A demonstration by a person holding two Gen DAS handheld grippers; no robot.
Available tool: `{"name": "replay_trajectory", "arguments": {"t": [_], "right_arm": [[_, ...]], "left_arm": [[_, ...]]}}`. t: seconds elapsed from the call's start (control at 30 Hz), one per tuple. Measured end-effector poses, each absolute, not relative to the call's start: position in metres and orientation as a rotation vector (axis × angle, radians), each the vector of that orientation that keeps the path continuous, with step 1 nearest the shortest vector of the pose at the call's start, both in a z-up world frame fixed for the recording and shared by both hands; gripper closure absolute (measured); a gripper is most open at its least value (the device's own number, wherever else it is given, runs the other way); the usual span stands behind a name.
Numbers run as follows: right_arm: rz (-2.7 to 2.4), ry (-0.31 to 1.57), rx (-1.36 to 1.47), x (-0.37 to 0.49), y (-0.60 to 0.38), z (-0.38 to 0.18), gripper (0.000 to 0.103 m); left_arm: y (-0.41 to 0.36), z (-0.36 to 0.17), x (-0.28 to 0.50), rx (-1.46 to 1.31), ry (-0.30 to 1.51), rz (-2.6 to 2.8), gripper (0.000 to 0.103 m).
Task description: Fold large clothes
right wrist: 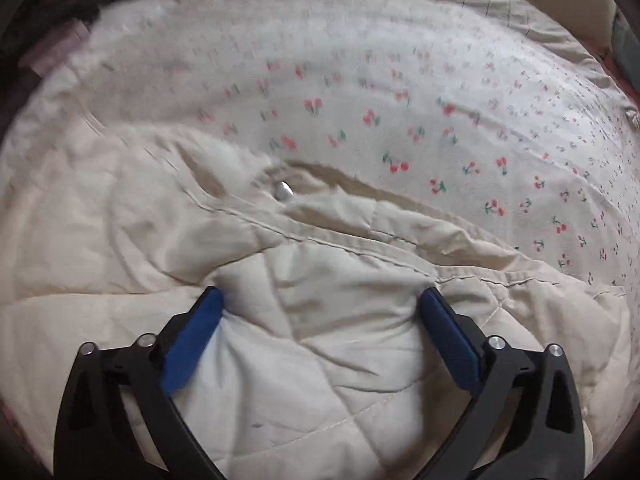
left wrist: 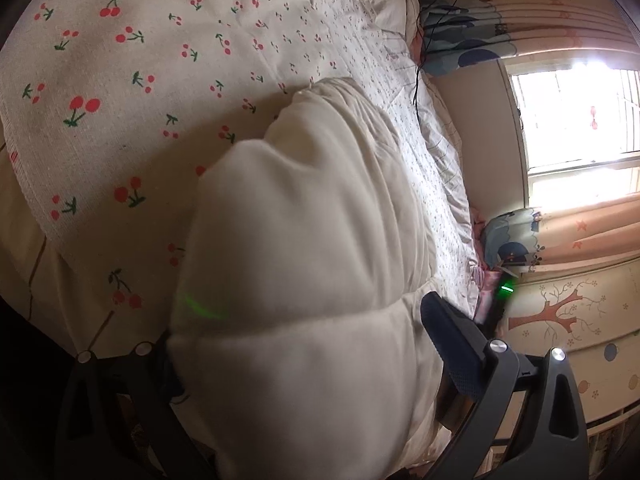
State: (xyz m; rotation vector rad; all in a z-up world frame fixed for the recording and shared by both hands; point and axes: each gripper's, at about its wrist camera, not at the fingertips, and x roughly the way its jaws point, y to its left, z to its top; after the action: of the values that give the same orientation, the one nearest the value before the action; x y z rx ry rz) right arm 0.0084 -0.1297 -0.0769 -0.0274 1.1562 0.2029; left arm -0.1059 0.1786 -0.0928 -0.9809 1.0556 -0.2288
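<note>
Cream padded coat (right wrist: pixel 304 320), quilted and thick, lies on a bed covered with a white cherry-print sheet (right wrist: pixel 460 128). In the right wrist view the coat fills the lower half of the picture, and the sheet with small red cherries shows above it and to the right. A stitched seam runs across the coat from the left to the right, and a round silver snap button (right wrist: pixel 283 191) sits near a fold at its upper edge.

The right gripper (right wrist: pixel 320 300) points steeply down at the coat. Its jaws stand wide apart, and the two blue pads (right wrist: pixel 192 344) touch or nearly touch the fabric on both sides of a raised bulge, but they do not squeeze it. This view is a little blurred.

The left gripper (left wrist: pixel 304 344) has a thick bundle of the same coat between its jaws. The white padded fabric fills the whole gap, hides the pad on the left side, and lies against the blue pad on the right, so the jaws look clamped on the coat. From there the coat stretches away over the sheet.

Beyond the bed, a bright window (left wrist: pixel 576 120) shows on the right with pink curtains (left wrist: pixel 580 32) beside it. A black cable (left wrist: pixel 420 64) hangs down to the far edge of the bed.
</note>
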Motion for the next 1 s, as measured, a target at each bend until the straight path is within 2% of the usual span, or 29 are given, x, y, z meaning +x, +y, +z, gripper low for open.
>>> {"name": "replay_trajectory", "arguments": {"t": [0.1, 0.17, 0.27, 0.3, 0.5, 0.63, 0.77, 0.87, 1.0], "right_arm": [[0.292, 1.002, -0.037, -0.053, -0.126, -0.037, 0.008], [0.359, 0.939, -0.095, -0.098, -0.117, -0.029, 0.008], [0.337, 1.061, -0.249, -0.115, -0.100, -0.078, 0.007], [0.336, 1.048, -0.245, -0.116, -0.100, -0.083, 0.006], [0.341, 0.977, -0.193, -0.144, -0.102, -0.040, 0.006], [0.344, 1.049, -0.228, -0.153, -0.103, -0.062, 0.006], [0.350, 0.962, -0.181, -0.171, -0.103, -0.044, 0.006], [0.346, 1.053, -0.270, -0.170, -0.083, -0.066, 0.006], [0.341, 1.002, -0.217, -0.174, -0.087, -0.056, 0.006]], "left_arm": [[0.178, -0.091, -0.105, -0.982, 1.059, -0.233, 0.007], [0.177, -0.091, -0.107, -0.978, 1.051, -0.235, 0.007], [0.175, -0.091, -0.110, -0.982, 1.043, -0.219, 0.007], [0.173, -0.090, -0.111, -0.986, 1.046, -0.213, 0.007], [0.171, -0.085, -0.113, -0.996, 1.034, -0.188, 0.007], [0.170, -0.083, -0.115, -0.986, 1.008, -0.188, 0.008], [0.168, -0.074, -0.118, -0.971, 0.977, -0.208, 0.014], [0.167, -0.069, -0.117, -0.970, 0.961, -0.220, 0.018], [0.166, -0.065, -0.117, -0.953, 0.948, -0.233, 0.023]]}}
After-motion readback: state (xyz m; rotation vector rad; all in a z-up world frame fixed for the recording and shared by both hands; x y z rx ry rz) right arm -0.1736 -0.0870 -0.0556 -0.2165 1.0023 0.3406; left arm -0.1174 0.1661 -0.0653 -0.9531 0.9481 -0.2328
